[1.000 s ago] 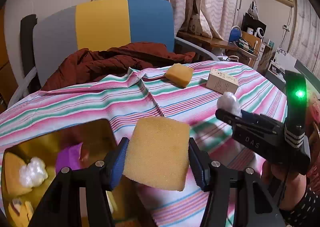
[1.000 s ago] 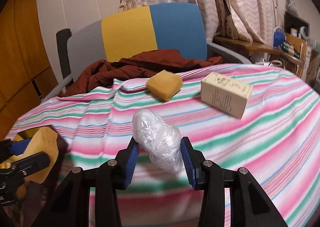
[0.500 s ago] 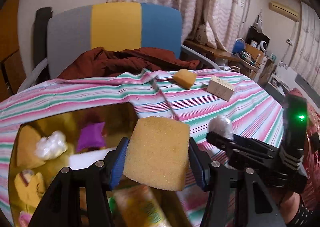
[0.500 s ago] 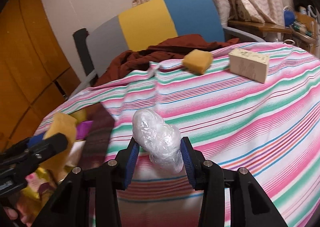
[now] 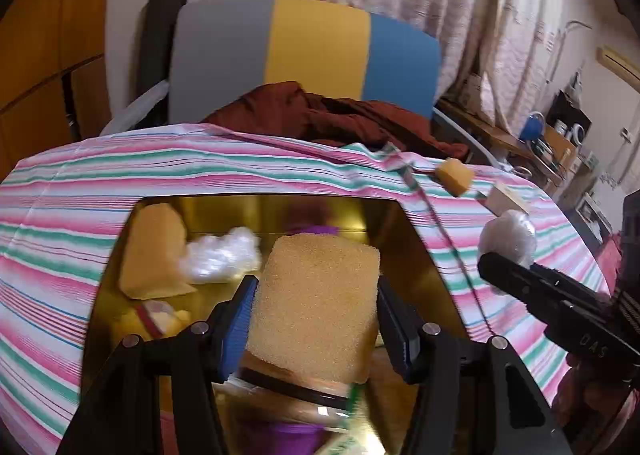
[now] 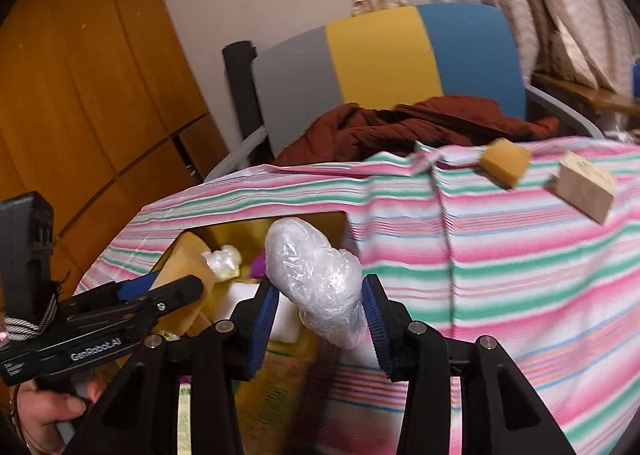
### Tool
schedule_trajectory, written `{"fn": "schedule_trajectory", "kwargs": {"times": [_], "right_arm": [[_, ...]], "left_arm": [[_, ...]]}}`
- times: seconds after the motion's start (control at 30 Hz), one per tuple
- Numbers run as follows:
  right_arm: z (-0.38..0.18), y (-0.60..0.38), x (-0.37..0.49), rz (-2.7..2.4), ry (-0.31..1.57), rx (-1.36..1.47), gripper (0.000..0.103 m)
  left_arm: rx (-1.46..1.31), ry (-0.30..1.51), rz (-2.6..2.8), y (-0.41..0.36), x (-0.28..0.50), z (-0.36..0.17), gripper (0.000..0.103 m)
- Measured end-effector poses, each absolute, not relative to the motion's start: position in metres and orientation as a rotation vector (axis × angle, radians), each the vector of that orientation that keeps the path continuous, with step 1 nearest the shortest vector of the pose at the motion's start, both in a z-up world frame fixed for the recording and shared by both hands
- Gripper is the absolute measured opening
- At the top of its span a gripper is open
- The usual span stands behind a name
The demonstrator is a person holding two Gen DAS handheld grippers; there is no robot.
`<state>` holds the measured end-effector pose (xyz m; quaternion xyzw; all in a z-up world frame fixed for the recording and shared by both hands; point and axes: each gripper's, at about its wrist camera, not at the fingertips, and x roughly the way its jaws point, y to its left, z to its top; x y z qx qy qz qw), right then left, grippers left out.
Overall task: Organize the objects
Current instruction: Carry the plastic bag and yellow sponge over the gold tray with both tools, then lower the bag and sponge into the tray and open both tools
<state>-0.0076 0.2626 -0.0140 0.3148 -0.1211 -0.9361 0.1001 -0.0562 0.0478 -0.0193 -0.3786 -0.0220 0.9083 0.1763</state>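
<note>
sponge [image 5: 316, 307]: clamped between left gripper [image 5: 314, 319] fingers, now above gold bin [image 5: 416, 239]; a second ago it was over the striped cloth [image 5: 80, 183].
plastic wad [image 6: 316, 279]: pinched in right gripper [image 6: 320, 315], moved to the bin's right edge.
bin: already holds sponge, wad, purple item.
left out: second sponge [image 6: 505, 162], carton [image 6: 585, 191].
read: both drops look imminent.
</note>
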Motion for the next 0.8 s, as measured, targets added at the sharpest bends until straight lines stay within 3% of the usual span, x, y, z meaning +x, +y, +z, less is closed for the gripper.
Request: {"fn": "schedule_trajectory", "kwargs": {"times": [0.37, 0.43, 0.53, 0.8], "right_arm": [[-0.019, 0.226, -0.062, -2.779, -0.232, 1.033, 0.046], [-0.022, 0.226, -0.069, -2.799, -0.224, 1.061, 0.061], [-0.023, 0.230, -0.070, -2.814, -0.273, 1.054, 0.071], [-0.019, 0.241, -0.051, -2.848, -0.321, 1.007, 0.076]], "left_arm": [[-1.228, -0.054, 2.596, 0.020, -0.088, -0.041, 0.058], [-1.257, -0.029, 2.581, 0.021, -0.092, -0.046, 0.059], [-1.287, 0.028, 2.594, 0.023, -0.093, -0.048, 0.063], [-1.204, -0.110, 2.662, 0.007, -0.084, -0.030, 0.067]]}}
